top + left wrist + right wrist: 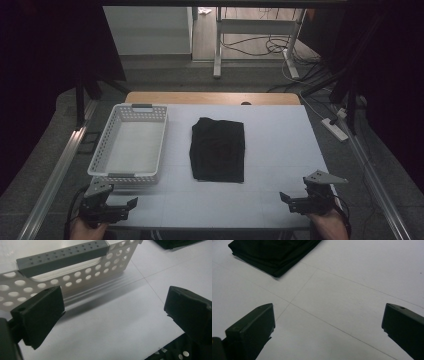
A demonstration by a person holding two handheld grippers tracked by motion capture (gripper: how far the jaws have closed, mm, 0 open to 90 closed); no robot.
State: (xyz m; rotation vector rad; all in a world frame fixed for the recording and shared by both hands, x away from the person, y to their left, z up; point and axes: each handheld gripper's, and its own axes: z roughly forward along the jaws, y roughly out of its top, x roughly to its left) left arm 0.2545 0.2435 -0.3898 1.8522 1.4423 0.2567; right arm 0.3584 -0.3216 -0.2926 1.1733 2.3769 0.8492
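A folded black cloth (pixel 218 149) lies flat in the middle of the white table (pixel 270 165). To its left stands an empty white perforated basket (pixel 131 145) with grey handles. My left gripper (pixel 131 204) rests at the near left corner, just in front of the basket, jaws open and empty. In the left gripper view the basket's near wall (pixel 75 277) and grey handle (pixel 62 256) stand right ahead of my left gripper (pixel 113 311). My right gripper (pixel 286 198) sits at the near right, open and empty. The right gripper view has the cloth's corner (pixel 274 252) beyond my right gripper (pixel 328 322).
The table's wooden far edge (pixel 210 97) borders a grey floor. Metal rails (pixel 55 170) run along both sides of the table. Desk legs and loose cables (pixel 270 47) lie on the floor beyond. A power strip (pixel 336 128) sits at the right.
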